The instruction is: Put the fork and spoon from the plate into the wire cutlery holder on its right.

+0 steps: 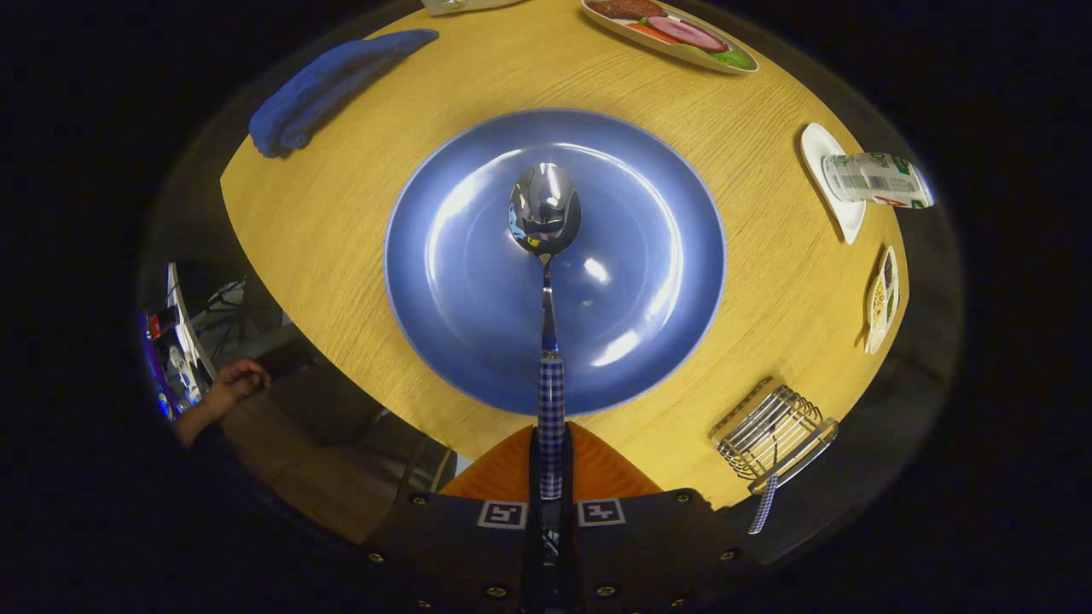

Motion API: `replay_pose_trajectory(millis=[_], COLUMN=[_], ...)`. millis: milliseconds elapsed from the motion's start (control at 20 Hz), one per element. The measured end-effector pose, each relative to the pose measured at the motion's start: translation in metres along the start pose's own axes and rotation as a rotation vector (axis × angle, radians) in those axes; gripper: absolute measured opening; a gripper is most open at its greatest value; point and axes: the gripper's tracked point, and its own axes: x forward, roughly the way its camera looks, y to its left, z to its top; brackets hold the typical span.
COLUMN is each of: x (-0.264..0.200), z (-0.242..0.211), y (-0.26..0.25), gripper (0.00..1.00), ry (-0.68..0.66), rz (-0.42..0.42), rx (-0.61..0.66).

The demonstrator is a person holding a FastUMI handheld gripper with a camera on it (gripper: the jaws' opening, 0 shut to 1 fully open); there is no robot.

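Observation:
My gripper [551, 465] is shut on the checked handle of a steel spoon [545, 213], both fingers [503, 477] pressing its sides. The spoon sticks straight out ahead of the fingers, its bowl hanging above the middle of a round blue plate [444, 281] on the wooden table [324, 205]. The plate's surface looks bare beneath the spoon. The wire cutlery holder [772, 435] stands to the plate's right, near the table's edge. A second checked handle [763, 505] pokes out of its near end; the rest of that utensil is hidden inside the wires.
A rolled blue cloth [328, 85] lies beyond the plate to the left. A platter of food [674, 34] sits at the far side. On the right are a white dish with a tipped bottle [874, 179] and a small seed dish [883, 298]. A person's hand [235, 384] rests off the table's left edge.

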Motion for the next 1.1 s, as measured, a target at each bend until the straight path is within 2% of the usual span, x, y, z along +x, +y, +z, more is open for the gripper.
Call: replay_pose_trajectory(millis=[300,1100], x=[-0.018,-0.067], z=[-0.038,-0.148], y=[-0.028,-0.103], gripper=[0.07,0.07], ry=[0.039,0.139], rz=[-0.028,-0.042], rx=[0.016,0.121])
